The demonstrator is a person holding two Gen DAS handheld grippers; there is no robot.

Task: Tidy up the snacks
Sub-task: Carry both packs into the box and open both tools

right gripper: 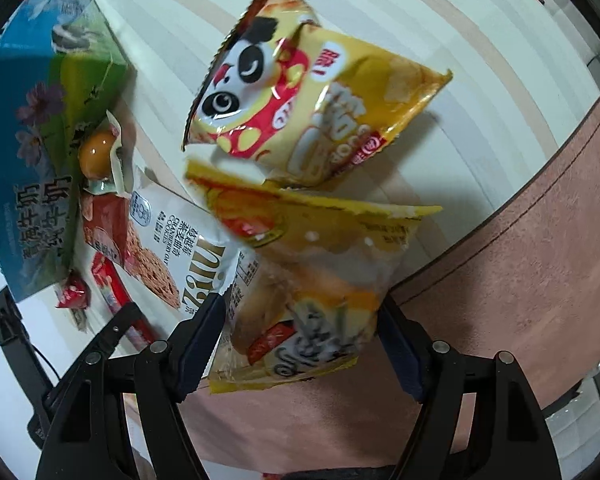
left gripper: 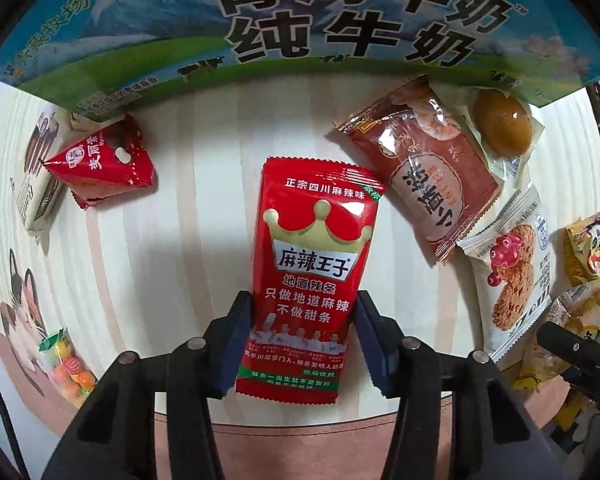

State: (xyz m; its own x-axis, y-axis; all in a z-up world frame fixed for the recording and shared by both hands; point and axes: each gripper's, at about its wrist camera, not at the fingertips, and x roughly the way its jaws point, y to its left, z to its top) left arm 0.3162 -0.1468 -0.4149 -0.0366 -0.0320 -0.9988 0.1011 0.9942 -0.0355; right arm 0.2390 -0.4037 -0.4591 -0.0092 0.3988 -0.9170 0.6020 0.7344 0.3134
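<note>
Striped tabletop (left gripper: 204, 152): both hand-held grippers (loaded) clamp packets.

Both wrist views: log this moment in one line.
left gripper shut on red spicy-strip packet | right gripper shut on yellow bread packet | over striped table

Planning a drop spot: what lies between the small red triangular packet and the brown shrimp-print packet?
Left wrist view: bare striped tabletop between red triangular packet and brown shrimp-print packet.

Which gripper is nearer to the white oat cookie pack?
Right. The right gripper, shut on a yellow bread pack, is directly beside the white oat cookie pack; the left gripper holds the red spicy-strip pack farther away.
</note>
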